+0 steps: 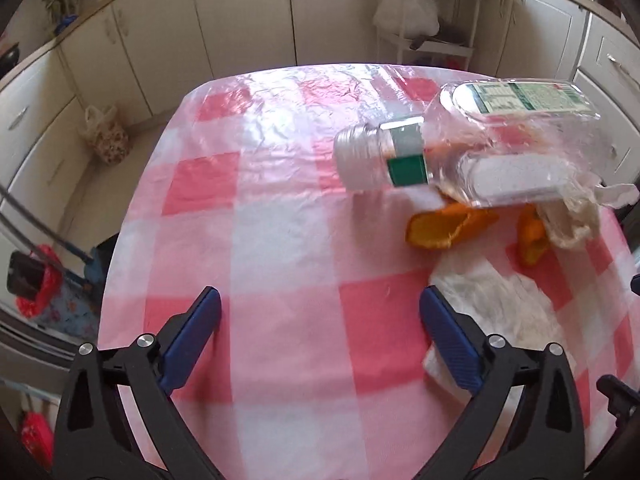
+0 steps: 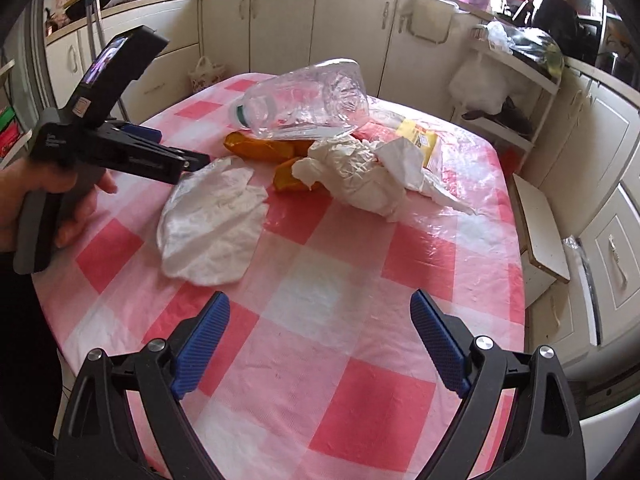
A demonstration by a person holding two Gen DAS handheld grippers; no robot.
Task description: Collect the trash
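Cream kitchen cabinets (image 2: pixel 280 20) wrap the whole background, and in front of them sits a table under a glossy pink-and-white checked plastic cloth (image 2: pixel 328 280), crinkled and catching the light.

Now the rubbish, bunched at the upper middle of the right wrist view: a clear crushed plastic bottle with a green label band (image 2: pixel 304 100) lies on its side, long axis running across the frame, neck to the left. Under and in front of it, orange peel pieces (image 2: pixel 260 146); to their right a crumpled off-white tissue wad (image 2: pixel 360 176); behind that, at upper right of the pile, a yellow wrapper (image 2: pixel 418 136). Lower left of the pile, a flat white paper napkin (image 2: pixel 212 224) lies on its own.

The right gripper (image 2: pixel 320 340) has its blue pads spread wide with nothing between them, only bare cloth; the pile is ahead and above it in frame. The left gripper (image 1: pixel 320 328) is just as wide and just as empty. In its own view the bottle (image 1: pixel 460 148) sits at upper right, while the napkin (image 1: pixel 500 312) lies just beside its right finger (image 1: pixel 448 340).

My call: the left gripper is nearer the napkin, the right better lined up for the tissue wad.
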